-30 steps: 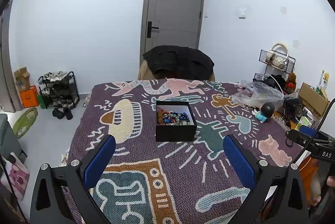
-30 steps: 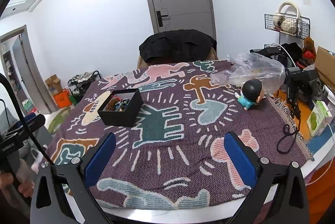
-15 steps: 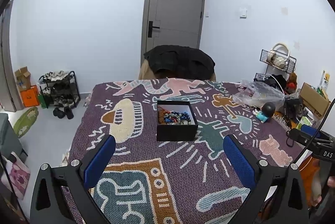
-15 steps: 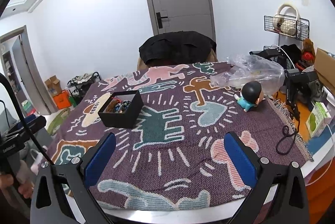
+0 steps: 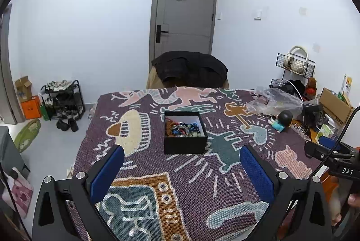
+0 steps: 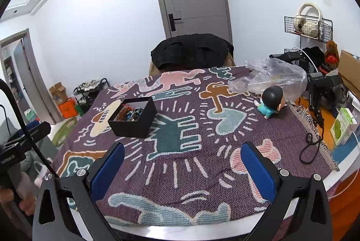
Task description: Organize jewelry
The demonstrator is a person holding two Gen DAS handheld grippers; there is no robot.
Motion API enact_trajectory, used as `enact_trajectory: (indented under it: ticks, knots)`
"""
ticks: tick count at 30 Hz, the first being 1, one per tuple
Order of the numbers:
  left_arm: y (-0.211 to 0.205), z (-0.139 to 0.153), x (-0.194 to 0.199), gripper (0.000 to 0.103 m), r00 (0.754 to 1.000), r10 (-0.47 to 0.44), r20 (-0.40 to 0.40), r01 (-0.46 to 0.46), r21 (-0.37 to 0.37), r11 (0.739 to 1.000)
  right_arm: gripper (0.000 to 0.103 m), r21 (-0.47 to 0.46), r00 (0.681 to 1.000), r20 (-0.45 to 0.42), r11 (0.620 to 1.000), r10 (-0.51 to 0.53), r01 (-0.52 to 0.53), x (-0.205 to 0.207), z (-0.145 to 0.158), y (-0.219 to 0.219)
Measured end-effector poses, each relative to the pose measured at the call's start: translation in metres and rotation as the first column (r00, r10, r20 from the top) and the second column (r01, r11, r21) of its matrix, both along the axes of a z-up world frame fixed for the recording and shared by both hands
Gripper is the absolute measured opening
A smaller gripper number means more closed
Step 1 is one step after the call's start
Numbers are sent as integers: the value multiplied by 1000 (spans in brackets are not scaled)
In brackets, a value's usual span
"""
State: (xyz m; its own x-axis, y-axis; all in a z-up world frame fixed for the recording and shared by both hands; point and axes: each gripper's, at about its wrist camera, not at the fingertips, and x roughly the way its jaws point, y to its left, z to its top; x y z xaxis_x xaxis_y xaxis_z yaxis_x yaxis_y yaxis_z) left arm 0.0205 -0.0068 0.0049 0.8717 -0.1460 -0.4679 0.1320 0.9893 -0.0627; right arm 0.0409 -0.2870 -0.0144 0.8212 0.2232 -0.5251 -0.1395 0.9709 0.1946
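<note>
A black open box (image 5: 185, 138) full of mixed bead jewelry (image 5: 182, 128) sits on the patterned purple cloth (image 5: 202, 173) of the table. My left gripper (image 5: 181, 173) is open and empty, hovering near the table's front edge with the box straight ahead between its blue pads. My right gripper (image 6: 182, 170) is open and empty over the cloth; the box (image 6: 133, 121) lies ahead to its left. Each gripper shows at the other view's edge.
A small figurine (image 6: 271, 103) and a clear plastic bag (image 6: 270, 76) lie at the far right of the cloth. A black cable (image 6: 311, 146), a green carton (image 6: 343, 126) and clutter line the right edge. A chair with a dark jacket (image 5: 191, 67) stands behind the table.
Both grippers have drifted slightly; the box sits a touch nearer in the left wrist view. Nothing was grasped or released.
</note>
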Motion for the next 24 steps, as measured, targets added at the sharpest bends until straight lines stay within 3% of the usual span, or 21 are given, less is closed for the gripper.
enact_trajectory:
  ticks: [24]
  knots:
    - [2,5,-4,103,1000,-6,5,6,-1,1000,103,-24,999,32,1000,-4,5,-5,6,4]
